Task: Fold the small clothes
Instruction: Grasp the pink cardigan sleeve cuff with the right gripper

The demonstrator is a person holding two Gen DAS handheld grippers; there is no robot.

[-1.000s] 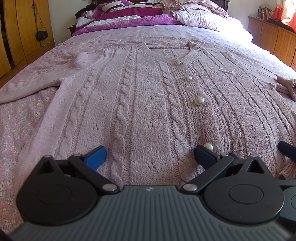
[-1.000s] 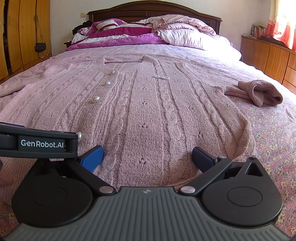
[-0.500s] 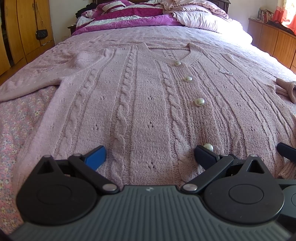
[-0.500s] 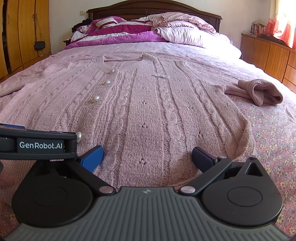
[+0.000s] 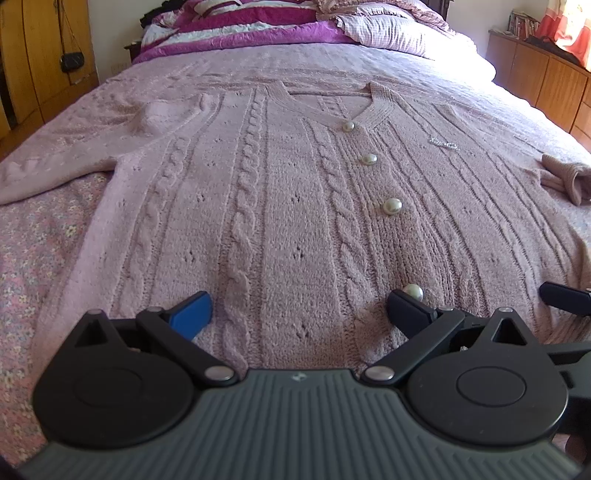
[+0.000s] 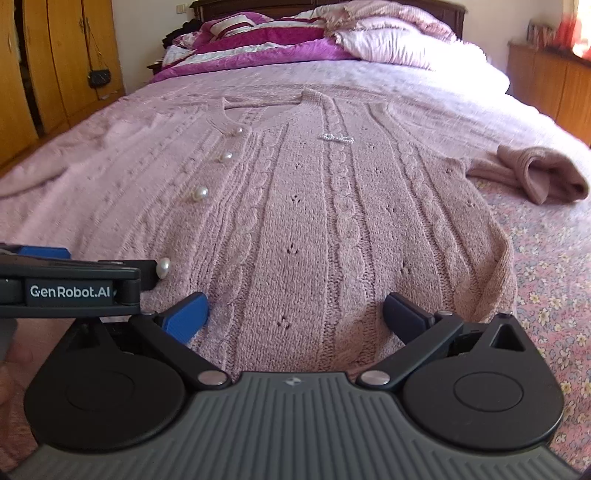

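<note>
A pink cable-knit cardigan (image 5: 295, 206) with pearl buttons (image 5: 392, 206) lies flat, front up, on the bed, collar away from me. Its left sleeve (image 5: 55, 173) stretches out to the left; its right sleeve (image 6: 539, 177) lies bunched at the right. My left gripper (image 5: 299, 314) stands open at the hem, left of the button line, with nothing between its fingers. My right gripper (image 6: 295, 314) is open too, at the hem's right half. In the right wrist view the left gripper (image 6: 70, 280) shows from the side, close by; the same cardigan (image 6: 332, 206) fills that view.
The bed carries a floral sheet (image 5: 33, 236) and piled pillows and quilts (image 5: 280, 22) at the head. Wooden wardrobes (image 6: 48, 66) with a hanging black purse (image 6: 99, 77) stand left. A low wooden cabinet (image 5: 546, 81) runs along the right wall.
Both grippers have tipped slightly down and edged forward over the hem, so the headboard has slid up out of view. Both stay open; the cardigan has not moved.
</note>
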